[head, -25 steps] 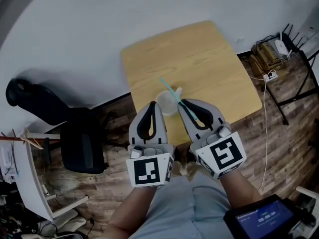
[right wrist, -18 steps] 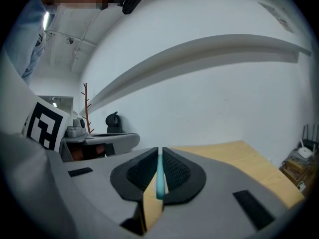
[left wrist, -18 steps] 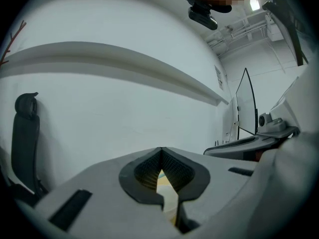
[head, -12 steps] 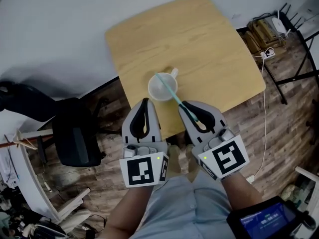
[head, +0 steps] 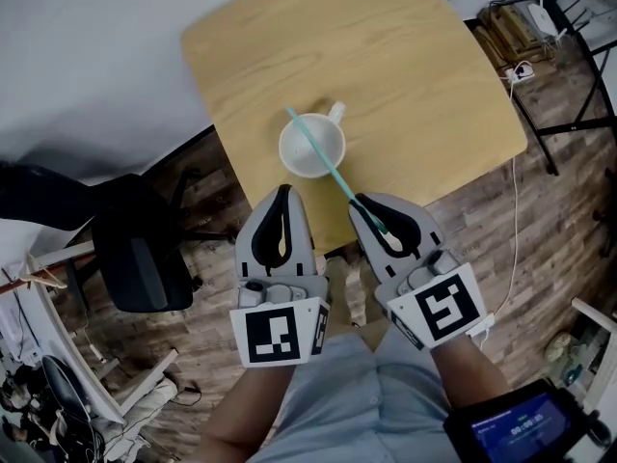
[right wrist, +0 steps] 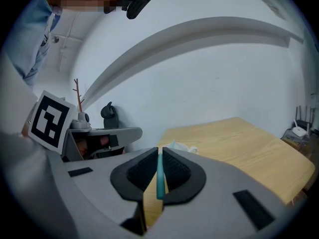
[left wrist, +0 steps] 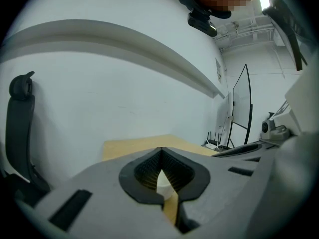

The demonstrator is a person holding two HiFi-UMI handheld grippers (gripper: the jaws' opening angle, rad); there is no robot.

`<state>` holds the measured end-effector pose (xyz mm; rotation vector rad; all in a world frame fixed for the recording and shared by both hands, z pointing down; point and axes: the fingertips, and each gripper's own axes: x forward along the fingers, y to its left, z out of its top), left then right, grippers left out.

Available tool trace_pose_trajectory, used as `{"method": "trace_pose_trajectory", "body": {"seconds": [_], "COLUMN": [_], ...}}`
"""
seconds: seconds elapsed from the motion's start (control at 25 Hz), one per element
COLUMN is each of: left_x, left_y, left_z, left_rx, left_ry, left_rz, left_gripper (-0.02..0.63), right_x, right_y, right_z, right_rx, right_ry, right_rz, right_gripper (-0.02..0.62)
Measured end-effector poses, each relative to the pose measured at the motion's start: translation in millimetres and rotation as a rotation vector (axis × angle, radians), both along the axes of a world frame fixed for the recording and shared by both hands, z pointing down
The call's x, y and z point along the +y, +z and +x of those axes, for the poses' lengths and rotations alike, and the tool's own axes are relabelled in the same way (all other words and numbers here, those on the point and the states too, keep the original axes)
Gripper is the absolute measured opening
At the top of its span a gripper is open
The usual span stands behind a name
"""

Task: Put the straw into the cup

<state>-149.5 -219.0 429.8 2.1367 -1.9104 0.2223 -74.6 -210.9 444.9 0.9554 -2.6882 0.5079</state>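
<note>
Table (head: 415, 75), pale wood, spreads far & right of me. L tongs (head: 281, 195) sit over its near edge w/ jaws together and nothing in them; only a bit of white cup shows beyond the tips. R tongs (head: 361, 203) are just right of them, jaws clamped on the straw's near end.

Cup (head: 310, 149), white, stands on the table towards the near-left side, handle to its far right. It's straight ahead of the L tongs and far-left of the R tongs.

Straw (head: 324, 158), teal: long axis runs from the R tongs out far-left, slanting across the cup mouth, w/ the free tip past the far-left rim in the head view. Can't tell its height over the rim; I'd say it's not in yet. Next move turns on this: tip overshoots, so R needs to tilt steeper & drop the free end inside the mouth.

Vs 1 s ago: cup was right at the tong tips, now bare table shows btw them. The straw crosses the cup as before, same grip.
</note>
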Motion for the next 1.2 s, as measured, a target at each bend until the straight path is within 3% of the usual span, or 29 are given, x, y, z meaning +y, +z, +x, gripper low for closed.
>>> {"method": "trace_pose_trajectory", "body": {"seconds": [0.68, 1.2], "left_x": [4, 10], "left_y": [-20, -17], "left_z": [22, 14], "left_rx": [-0.004, -0.005], "left_ry": [0.042, 0.021], "left_rz": [0.035, 0.022], "left_gripper": [-0.003, -0.003], "right_x": [23, 9], "right_y": [-10, 11], "right_z": [21, 4], "right_rx": [0.013, 0.04], "right_ry": [0.013, -0.026], "right_rz": [0.007, -0.015], "right_gripper": [0.025, 0.028]}}
